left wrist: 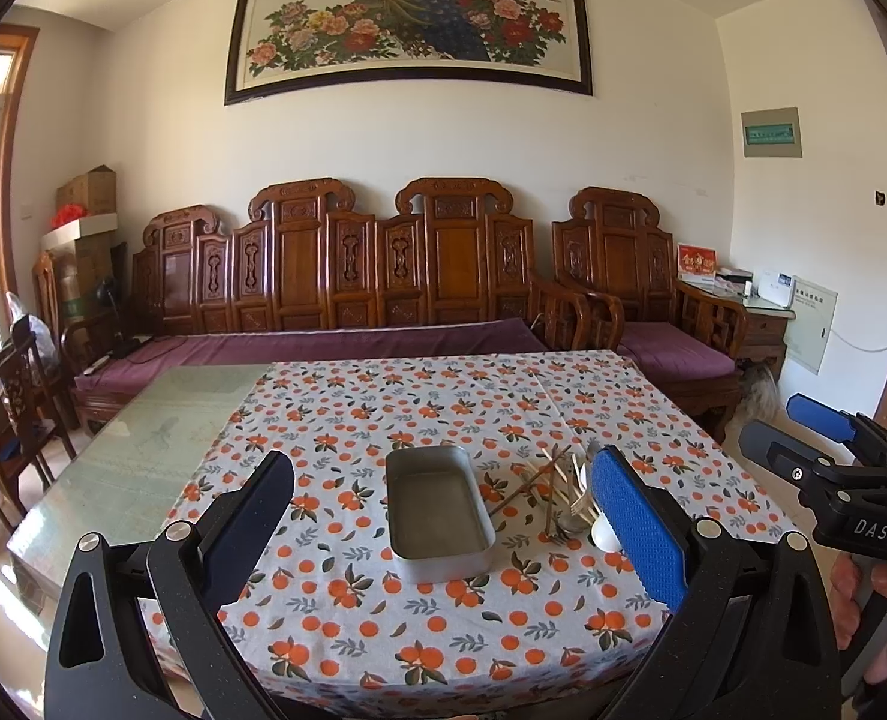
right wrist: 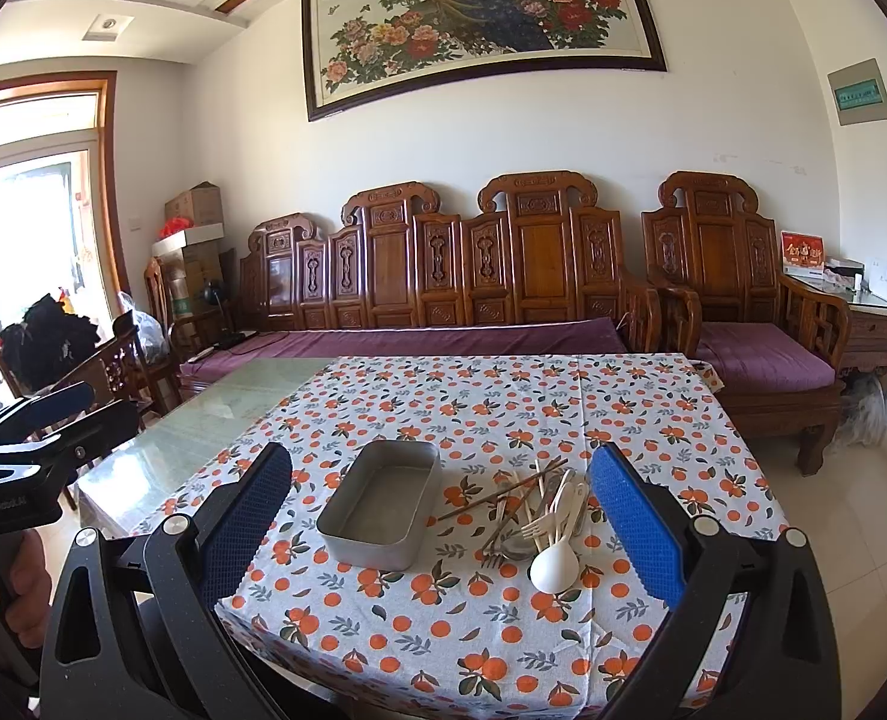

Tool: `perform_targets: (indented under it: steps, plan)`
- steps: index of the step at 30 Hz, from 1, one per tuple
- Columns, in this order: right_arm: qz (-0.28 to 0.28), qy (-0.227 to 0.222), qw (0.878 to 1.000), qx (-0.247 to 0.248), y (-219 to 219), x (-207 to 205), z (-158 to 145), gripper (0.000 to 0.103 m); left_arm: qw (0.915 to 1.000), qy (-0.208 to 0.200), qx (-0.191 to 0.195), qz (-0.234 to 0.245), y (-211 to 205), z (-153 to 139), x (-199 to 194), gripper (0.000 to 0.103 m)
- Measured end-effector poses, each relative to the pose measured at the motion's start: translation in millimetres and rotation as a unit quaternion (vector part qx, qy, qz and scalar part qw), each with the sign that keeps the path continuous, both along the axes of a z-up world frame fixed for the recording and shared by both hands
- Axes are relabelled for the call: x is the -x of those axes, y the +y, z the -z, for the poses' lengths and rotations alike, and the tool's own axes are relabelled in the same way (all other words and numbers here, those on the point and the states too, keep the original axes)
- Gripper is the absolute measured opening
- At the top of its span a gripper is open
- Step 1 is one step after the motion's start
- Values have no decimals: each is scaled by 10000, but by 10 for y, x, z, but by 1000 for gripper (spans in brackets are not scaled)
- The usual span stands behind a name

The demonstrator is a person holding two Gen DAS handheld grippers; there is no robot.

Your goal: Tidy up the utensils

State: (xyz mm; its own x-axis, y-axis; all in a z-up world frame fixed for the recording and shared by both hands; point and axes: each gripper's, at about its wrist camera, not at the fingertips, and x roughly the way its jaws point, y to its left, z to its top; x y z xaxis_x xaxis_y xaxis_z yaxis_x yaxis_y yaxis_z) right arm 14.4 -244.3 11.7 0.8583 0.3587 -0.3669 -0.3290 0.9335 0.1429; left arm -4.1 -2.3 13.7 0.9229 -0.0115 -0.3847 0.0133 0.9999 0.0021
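Note:
An empty metal tin [left wrist: 440,510] [right wrist: 380,507] stands on the orange-patterned tablecloth [left wrist: 383,408] [right wrist: 443,618]. To its right lies a pile of utensils [left wrist: 557,492] [right wrist: 533,510]: wooden chopsticks [right wrist: 503,489], a metal fork [right wrist: 494,552], a white plastic fork and a white spoon [right wrist: 554,564]. My left gripper [left wrist: 443,516] is open and empty, held above the near table edge, facing the tin. My right gripper [right wrist: 440,516] is open and empty, held back from the pile. Each gripper shows at the edge of the other's view, the right [left wrist: 827,450] and the left [right wrist: 41,420].
The cloth covers the right part of a glass-topped table [left wrist: 161,438] [right wrist: 215,408]. A carved wooden sofa with purple cushions [left wrist: 335,300] [right wrist: 443,300] stands behind it. Wooden chairs [left wrist: 11,414] stand at the left, a side cabinet [right wrist: 863,324] at the far right.

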Motion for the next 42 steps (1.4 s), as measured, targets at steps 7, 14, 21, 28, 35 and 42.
perform_targets:
  steps: [7, 14, 21, 28, 35, 42]
  plan:
    - [35, 125, 9999, 5, -30, -81, 130, 100, 9997, 256, 9, 31, 8, 150, -135, 96]
    - [115, 298, 9995, 3, -133, -244, 323, 100, 9980, 608, 5, 140, -15, 378, -313, 96]
    - [190, 526, 9984, 76, -215, -489, 573, 100, 9950, 927, -38, 361, -74, 615, -518, 96]
    - [229, 742, 9968, 165, -313, -778, 853, 100, 9915, 1152, -214, 565, -137, 804, -801, 96]
    - [263, 1045, 9939, 230, -428, -1114, 1123, 84, 9860, 1427, -180, 848, -149, 964, -1127, 96]
    - [295, 1290, 9908, 270, -499, -1428, 1324, 75, 9793, 1688, -144, 1106, -228, 1107, -1442, 96]
